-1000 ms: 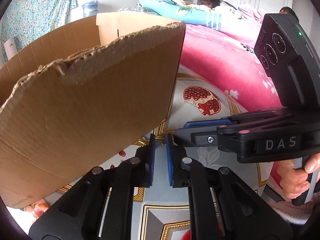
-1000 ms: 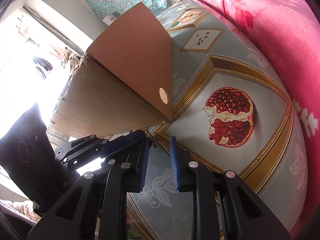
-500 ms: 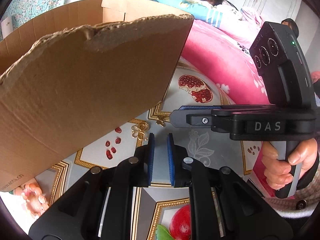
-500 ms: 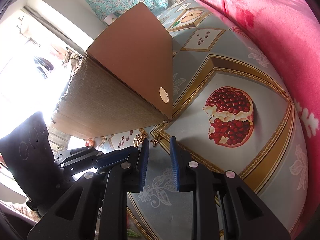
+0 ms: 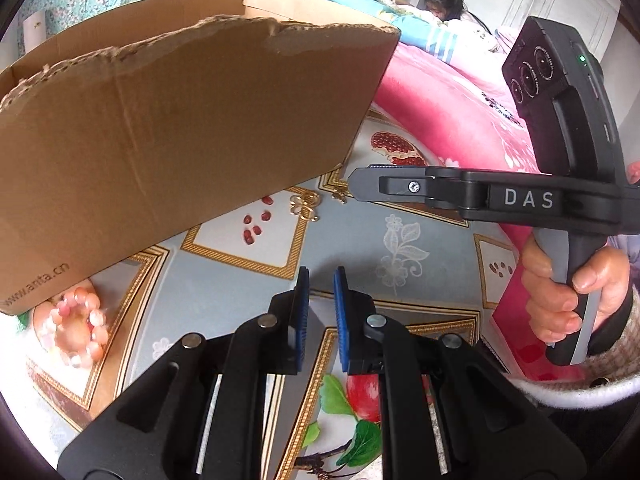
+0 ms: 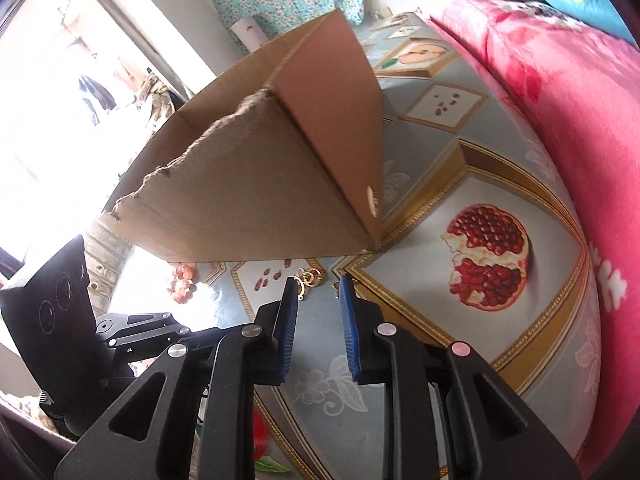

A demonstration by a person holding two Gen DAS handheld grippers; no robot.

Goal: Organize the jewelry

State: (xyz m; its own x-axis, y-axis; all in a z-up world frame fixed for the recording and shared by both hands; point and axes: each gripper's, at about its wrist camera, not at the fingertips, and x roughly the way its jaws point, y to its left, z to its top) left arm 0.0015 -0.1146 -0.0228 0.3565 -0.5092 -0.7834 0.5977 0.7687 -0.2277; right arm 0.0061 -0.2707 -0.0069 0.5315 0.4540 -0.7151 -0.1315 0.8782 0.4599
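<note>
Both grippers backed off; gold brooch (image 5: 305,206) uncovered.

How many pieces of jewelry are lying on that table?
3 visible: a pink bead bracelet by the cardboard box's left corner, a gold knot ornament below its front wall, and a small gold piece beside that. The box may hide more.

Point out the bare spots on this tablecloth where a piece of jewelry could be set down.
Free: the grey stretch between the left gripper and the gold clover piece, and the pomegranate panel beside the pink blanket. Crowded: along the cardboard box, where the clover piece, a small gold piece and the pink bead bracelet lie.
</note>
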